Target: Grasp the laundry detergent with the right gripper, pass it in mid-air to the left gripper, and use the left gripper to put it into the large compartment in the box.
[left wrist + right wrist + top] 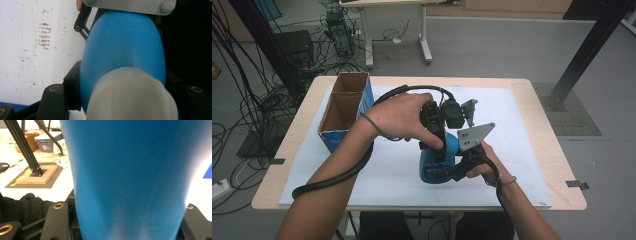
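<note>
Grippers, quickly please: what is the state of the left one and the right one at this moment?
Left gripper: closed on the white cap of the blue bottle.
Right gripper: closed on the blue bottle's body.

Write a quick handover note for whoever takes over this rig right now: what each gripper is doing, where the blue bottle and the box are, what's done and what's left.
Left gripper: shut on the pale cap of the blue bottle.
Right gripper: shut on the bottle's body.
Bottle: over the white mat, near the middle, held by both grippers.
Open cardboard box: far left of the mat, nothing visible inside.
Done: both grips set.
Left: probably working the cap; cap still on.
</note>
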Tool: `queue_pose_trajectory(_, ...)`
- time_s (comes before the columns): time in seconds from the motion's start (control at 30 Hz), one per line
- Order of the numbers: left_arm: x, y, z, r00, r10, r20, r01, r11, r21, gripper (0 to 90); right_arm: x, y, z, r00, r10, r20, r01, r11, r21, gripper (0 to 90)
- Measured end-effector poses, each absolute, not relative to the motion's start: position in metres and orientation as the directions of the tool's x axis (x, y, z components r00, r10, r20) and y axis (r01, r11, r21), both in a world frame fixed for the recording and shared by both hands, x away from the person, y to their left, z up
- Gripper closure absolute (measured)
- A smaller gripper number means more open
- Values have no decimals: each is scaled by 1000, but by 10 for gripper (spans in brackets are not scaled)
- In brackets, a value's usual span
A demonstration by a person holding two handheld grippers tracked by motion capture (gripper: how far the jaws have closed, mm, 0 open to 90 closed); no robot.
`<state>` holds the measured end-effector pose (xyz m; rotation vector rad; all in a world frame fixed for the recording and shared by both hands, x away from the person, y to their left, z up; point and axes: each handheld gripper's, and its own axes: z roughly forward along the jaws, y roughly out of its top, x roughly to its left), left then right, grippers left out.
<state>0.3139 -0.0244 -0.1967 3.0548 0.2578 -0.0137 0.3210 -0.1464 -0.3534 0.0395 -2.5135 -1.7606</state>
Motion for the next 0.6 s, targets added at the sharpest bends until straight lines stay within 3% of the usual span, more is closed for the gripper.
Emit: queue_pose_trajectory(0.6,314,-25,-196,986,166,-6,166,-984,65,370,322,-145,-354,-997,-64,43,19,339,941,418)
